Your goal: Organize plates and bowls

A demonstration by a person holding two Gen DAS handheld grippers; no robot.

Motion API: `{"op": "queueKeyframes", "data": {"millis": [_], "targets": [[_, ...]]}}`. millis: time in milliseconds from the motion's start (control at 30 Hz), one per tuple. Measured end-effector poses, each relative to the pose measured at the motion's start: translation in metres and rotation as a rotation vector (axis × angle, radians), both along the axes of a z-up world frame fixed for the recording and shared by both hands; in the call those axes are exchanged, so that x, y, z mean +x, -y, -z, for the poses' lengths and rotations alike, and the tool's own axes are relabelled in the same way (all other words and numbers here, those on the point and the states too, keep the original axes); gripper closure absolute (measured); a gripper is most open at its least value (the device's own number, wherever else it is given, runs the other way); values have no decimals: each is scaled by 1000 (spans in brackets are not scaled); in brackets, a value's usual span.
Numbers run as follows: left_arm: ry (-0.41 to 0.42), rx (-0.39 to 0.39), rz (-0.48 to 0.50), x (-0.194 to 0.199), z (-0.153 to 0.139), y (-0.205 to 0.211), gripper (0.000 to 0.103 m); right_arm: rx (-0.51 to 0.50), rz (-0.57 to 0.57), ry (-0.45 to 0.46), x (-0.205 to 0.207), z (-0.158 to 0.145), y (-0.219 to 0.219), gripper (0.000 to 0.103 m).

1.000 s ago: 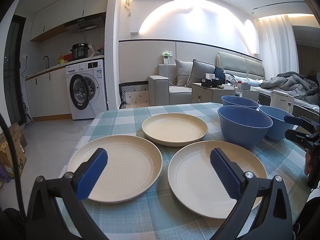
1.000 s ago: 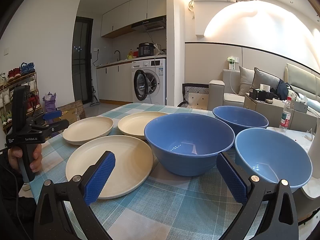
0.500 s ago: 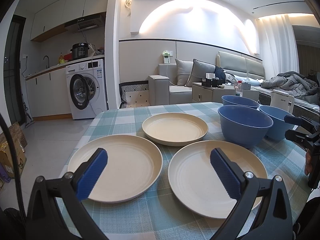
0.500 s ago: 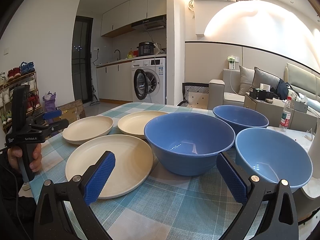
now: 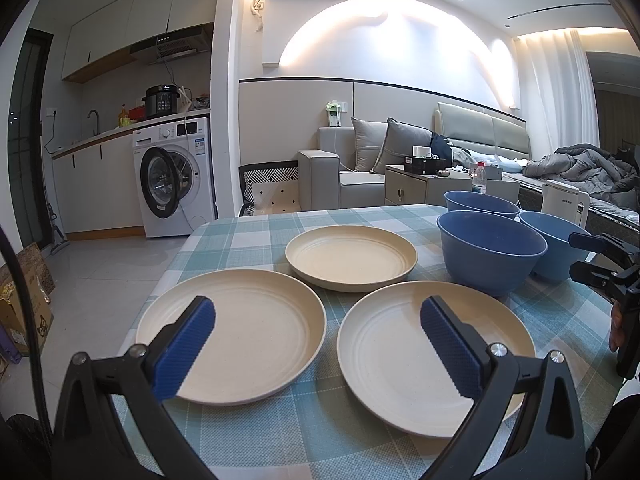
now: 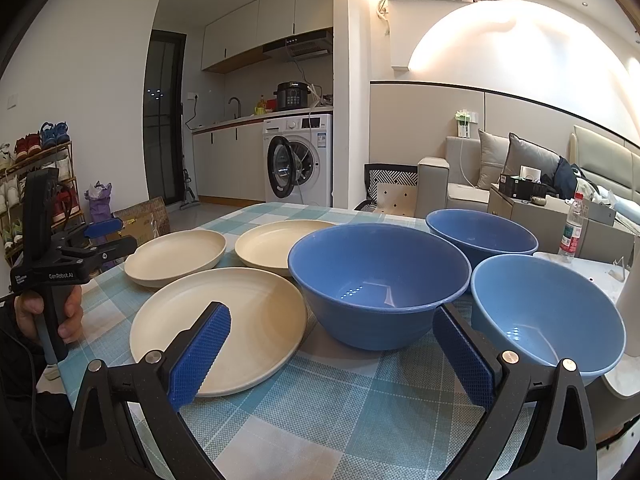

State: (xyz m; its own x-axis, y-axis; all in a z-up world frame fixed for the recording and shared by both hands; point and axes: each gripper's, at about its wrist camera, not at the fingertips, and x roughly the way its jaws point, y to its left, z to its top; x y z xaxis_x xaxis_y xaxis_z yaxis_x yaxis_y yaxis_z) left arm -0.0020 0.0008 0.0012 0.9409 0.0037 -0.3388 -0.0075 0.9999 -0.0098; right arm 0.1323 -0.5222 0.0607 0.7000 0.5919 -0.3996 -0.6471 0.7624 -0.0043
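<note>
Both views are looking across a table w/ a teal-and-white checked cloth (image 5: pixel 248 236); three plates are lying on its left half, three bowls on its right.

Left side, left wrist view: the left gripper (image 5: pixel 318 344) is hanging just above the near table edge, jaws standing wide apart, holding nothing. Its left blue ribbed pad (image 5: pixel 185 348) is showing over the near-left round cream plate (image 5: pixel 248 332); its right pad (image 5: pixel 448 346) is showing over the near-right round cream plate (image 5: pixel 400 356). Whether the pads are touching the plates, can't tell. The gap between the two plates is sitting approx. midway between the pads. Behind them, the third round cream plate (image 5: pixel 351 257) is lying flat, well beyond the gripper, its rim close to both nearer plates.

Moving right, right wrist view: the right gripper (image 6: pixel 328 352) is also gaping wide w/ nothing in it. Its left pad (image 6: pixel 200 354) is overlapping the near cream plate's right part. The nearest deep blue round bowl (image 6: pixel 376 280) is standing upright ahead, approx. centred between the pads, apart from them. The far blue bowl (image 6: pixel 482 234) is standing behind it, and the lighter blue bowl (image 6: pixel 544 312) is sitting just beside the right pad (image 6: pixel 464 356), rim close to the nearest bowl.

A person's hand (image 6: pixel 48 312) is gripping the left gripper's handle at the far left of this view.
</note>
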Motion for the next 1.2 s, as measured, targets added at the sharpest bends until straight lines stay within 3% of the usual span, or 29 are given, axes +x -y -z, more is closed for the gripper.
{"op": "queueKeyframes", "data": {"millis": [1200], "targets": [[-1,4,-18,-4,-2,-3,0,-11,2,-5,3,6,-1,0]]}}
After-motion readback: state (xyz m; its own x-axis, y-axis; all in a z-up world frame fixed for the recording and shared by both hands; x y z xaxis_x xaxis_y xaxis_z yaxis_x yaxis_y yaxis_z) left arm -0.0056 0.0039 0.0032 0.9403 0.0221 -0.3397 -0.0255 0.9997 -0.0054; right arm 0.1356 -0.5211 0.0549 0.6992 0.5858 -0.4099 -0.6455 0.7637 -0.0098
